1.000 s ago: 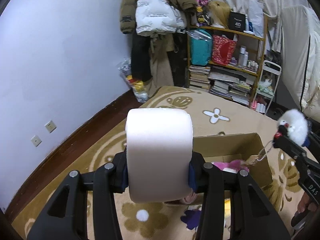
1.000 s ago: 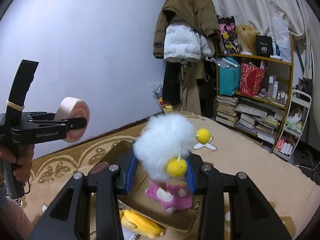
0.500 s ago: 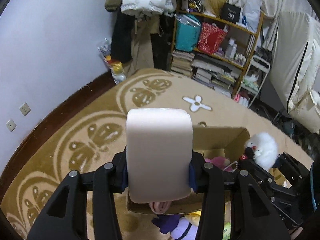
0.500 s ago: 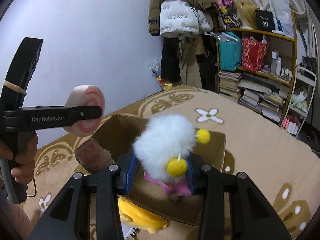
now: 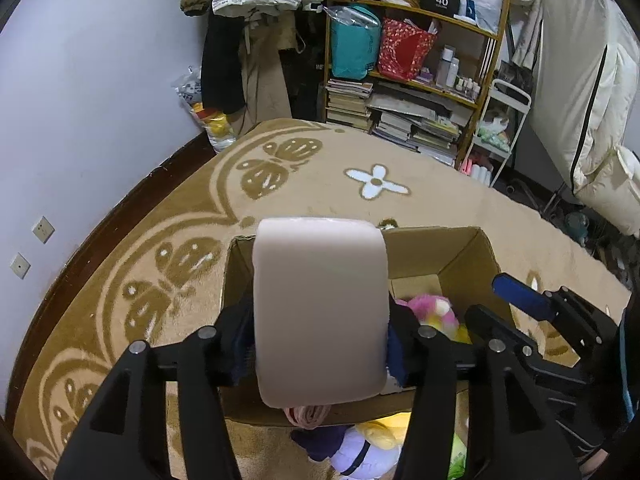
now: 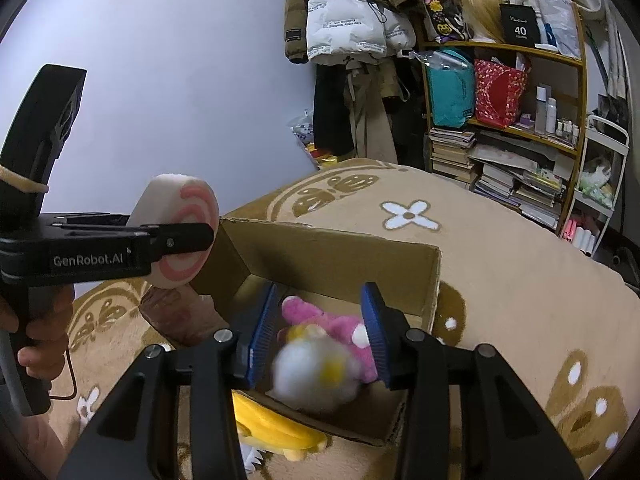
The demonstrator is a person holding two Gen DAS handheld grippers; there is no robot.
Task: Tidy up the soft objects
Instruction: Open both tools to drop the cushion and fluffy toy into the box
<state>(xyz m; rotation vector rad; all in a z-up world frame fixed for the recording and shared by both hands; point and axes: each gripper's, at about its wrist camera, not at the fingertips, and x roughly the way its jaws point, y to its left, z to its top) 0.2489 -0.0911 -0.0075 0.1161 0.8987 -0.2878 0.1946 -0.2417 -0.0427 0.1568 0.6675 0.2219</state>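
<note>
Nearest the right wrist camera, the right gripper (image 6: 320, 336) is seen with its jaws spread; half a second ago they were pinching the white fluffy pom-pom toy (image 6: 312, 372), which has now been released and is caught blurred at about 6 o'clock, dropping into the cardboard box (image 6: 344, 256) onto the pink plush (image 6: 340, 324) already inside. One soft object can therefore be judged delivered, and the right gripper freed for another pick, perhaps the yellow plush (image 6: 276, 428) lying on the rug (image 6: 520, 264) against the box's near wall. At 9 o'clock the left gripper (image 5: 320, 320) is held over the box's left edge, its jaws pinching the pink swirl roll cushion (image 5: 320, 308), which has been brought above the box and is judged next for release.
</note>
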